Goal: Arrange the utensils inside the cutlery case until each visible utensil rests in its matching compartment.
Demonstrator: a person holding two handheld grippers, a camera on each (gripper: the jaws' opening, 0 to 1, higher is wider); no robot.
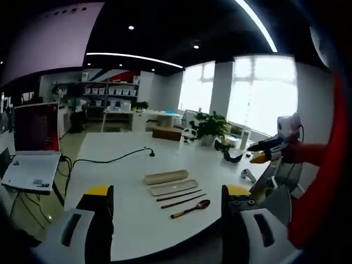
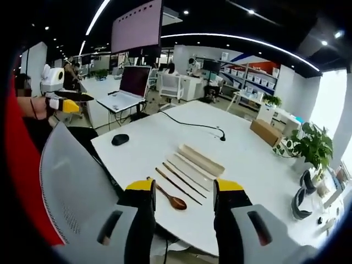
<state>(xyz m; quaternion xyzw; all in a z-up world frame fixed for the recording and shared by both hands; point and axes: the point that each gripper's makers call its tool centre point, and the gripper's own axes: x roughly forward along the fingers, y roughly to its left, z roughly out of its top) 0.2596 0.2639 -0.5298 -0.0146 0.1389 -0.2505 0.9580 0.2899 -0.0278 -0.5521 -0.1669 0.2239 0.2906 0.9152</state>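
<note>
A: In the left gripper view we see our left claw [image 1: 168, 206] with its jaws spread wide and nothing between them, hovering above the near edge of the white table [image 1: 110, 148]. Past the jaws lie the task's things: the cutlery case lid [image 1: 166, 177], the open cutlery case tray [image 1: 174, 187] just beside it, then two chopsticks [image 1: 181, 198] side by side, and the wooden spoon [image 1: 191, 208] nearest to us. None of the utensils sits in the tray.

B: We also see the right claw [image 1: 258, 153] off at the right of this view, raised well above the table and apart from the utensils. A laptop [image 1: 34, 146] stands at the table's left end, a black cable [image 1: 110, 159] runs across the top, and a potted plant [image 1: 209, 127] stands at the far side.

A: In the right gripper view our right claw [image 2: 183, 203] is wide too, holding nothing, above the table [image 2: 148, 137] edge. Beyond it we see the spoon [image 2: 168, 197] closest, the chopsticks [image 2: 179, 184] next, then the tray [image 2: 190, 171] and the lid [image 2: 201, 159].

B: A black mouse [image 2: 120, 139] lies on the table to the left, a grey mesh chair [image 2: 77, 192] is at the near left, and the left claw [image 2: 69, 102] shows up high on the left; we cannot tell from here how its jaws stand
</note>
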